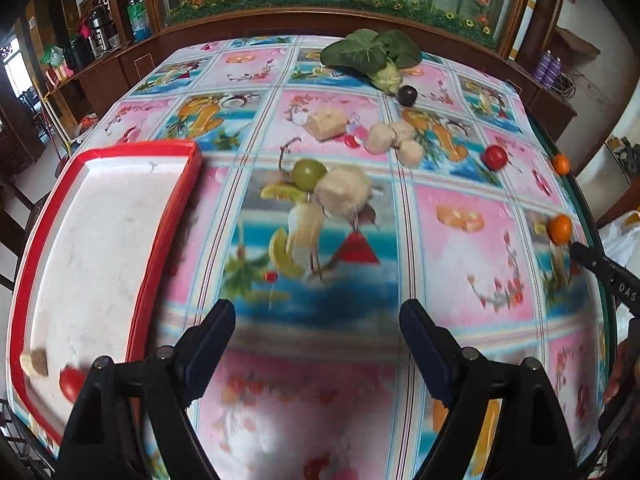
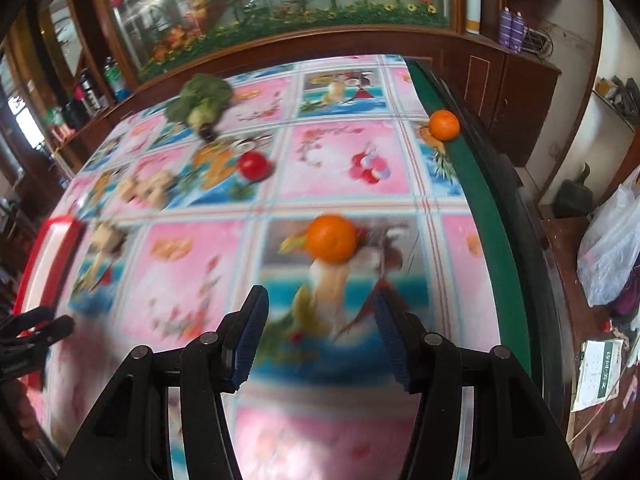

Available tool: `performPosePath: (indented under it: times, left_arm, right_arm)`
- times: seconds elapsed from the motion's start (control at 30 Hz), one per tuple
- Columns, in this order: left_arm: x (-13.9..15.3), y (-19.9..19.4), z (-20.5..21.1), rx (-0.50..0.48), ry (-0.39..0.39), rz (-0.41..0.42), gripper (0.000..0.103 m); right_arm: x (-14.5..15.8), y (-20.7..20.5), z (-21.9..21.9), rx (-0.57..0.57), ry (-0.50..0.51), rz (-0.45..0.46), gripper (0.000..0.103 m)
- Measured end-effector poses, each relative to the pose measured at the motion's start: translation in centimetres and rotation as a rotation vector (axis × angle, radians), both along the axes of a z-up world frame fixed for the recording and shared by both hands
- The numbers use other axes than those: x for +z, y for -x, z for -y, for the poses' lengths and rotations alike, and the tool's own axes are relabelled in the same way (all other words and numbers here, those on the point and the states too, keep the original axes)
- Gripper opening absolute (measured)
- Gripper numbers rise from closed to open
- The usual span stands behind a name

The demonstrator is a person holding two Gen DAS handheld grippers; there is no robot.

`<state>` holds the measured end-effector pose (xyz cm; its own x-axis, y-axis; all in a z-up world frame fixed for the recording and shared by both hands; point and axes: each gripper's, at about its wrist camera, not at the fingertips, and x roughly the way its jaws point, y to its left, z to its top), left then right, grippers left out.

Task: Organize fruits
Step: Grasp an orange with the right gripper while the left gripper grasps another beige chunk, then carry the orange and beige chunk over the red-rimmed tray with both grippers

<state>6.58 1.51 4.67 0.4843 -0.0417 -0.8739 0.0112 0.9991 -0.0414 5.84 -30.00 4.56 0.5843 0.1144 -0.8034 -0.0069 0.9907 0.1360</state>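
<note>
While both grippers hang over the patterned tabletop (image 1: 440, 240) with nothing between their jaws, the relation that matters most is how the nearer orange (image 2: 332, 238) lies to the right gripper (image 2: 322, 336): in the right wrist view it sits directly ahead of the gap between the jaws, a little beyond the fingertips and apart from them, resting on the cloth. Being round, it offers no long axis to line up with, so I judge that a straight advance and a slight drop would bring it between the pads. The right jaws stand moderately apart, seemingly wider than the fruit, though motion blur makes that hard to confirm. A second orange (image 2: 444, 125) lies farther off at the tabletop's green edge, and a red tomato (image 2: 253, 165) sits ahead to the left. The left gripper (image 1: 318, 320) has its jaws spread wide and empty; ahead of it, well apart, lie a green grape (image 1: 309, 173) touching a pale chunk (image 1: 346, 192). The red-rimmed tray (image 1: 176, 216) lies to its left, already holding a tomato (image 1: 72, 382) and a small brown-and-pale piece (image 1: 35, 363) at its near end. For the nearer orange the right hand is clearly closer; from the left wrist view that fruit sits far toward the right edge, just beside the tip of the other gripper.
</note>
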Motion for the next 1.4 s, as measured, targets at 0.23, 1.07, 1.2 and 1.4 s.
performPosePath:
  times: [0.23,1.07,1.2,1.4]
  left_arm:
    - [-0.6,-4.5,-0.1,0.063,0.048,-0.014,0.086]
    - [-2.1,-4.3,-1.3,0.093,0.184,-0.032,0.042]
    - [-1.8,-1.7,-1.6,0.062,0.175,-0.031,0.042]
    - [-1.6,2.7,-1.6,-0.013,0.162,-0.031,0.042]
  right_arm:
    - [-2.4,-3.7,0.4,0.012,-0.006,-0.031,0.052]
    - [-1.5,-2.6,-0.8,0.085,0.042,0.037,0.035]
    - [-0.5,-0.9,-1.8,0.109,0.039,0.050,0.035]
    - [0.2,2.7,-4.3,0.157,0.051,0.052,0.035]
